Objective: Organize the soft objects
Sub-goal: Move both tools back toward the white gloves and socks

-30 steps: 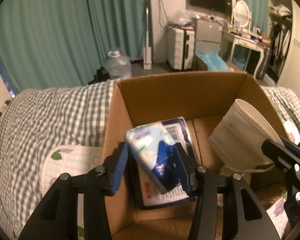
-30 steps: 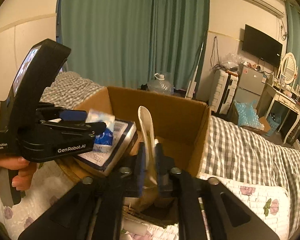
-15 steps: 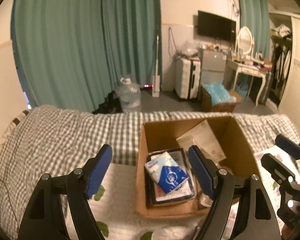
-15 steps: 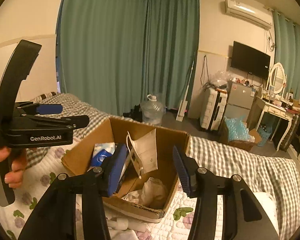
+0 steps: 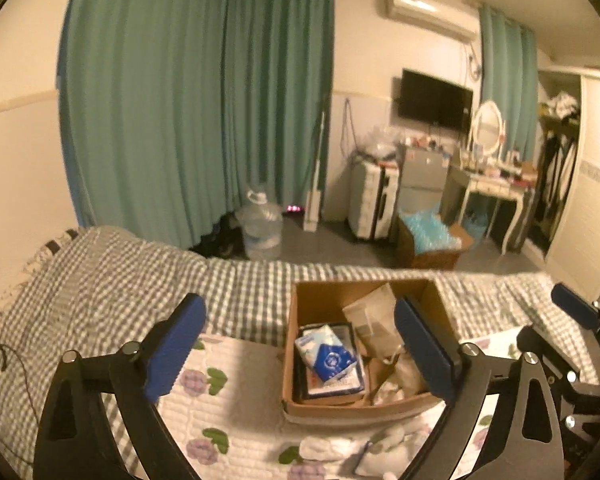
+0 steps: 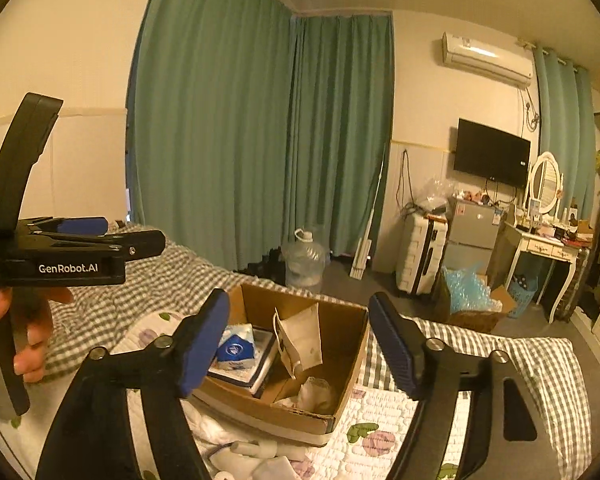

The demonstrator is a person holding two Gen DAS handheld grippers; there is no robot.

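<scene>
On the bed, both the left gripper point(image 5: 300, 340) and right gripper point(image 6: 300, 336) are gaping wide and empty above the cardboard box point(image 5: 364, 410), where the blue tissue pack point(image 5: 327, 356) is lying at 9 o'clock, while only the right view is showing the person's hand point(image 6: 24, 332).

Ahead of my left gripper point(image 5: 300, 344), below and between its spread fingers, the cardboard box point(image 5: 332, 410) sits on the quilt point(image 5: 236, 400), with the tissue pack point(image 5: 327, 354) lying on a flat packet at its left side. The face mask point(image 5: 374, 318) leans at its right, toward my right gripper point(image 6: 300, 338). Beyond the box lies the checked blanket point(image 5: 244, 288), and a few small items point(image 5: 340, 446) rest on the quilt nearer me than the box.
</scene>
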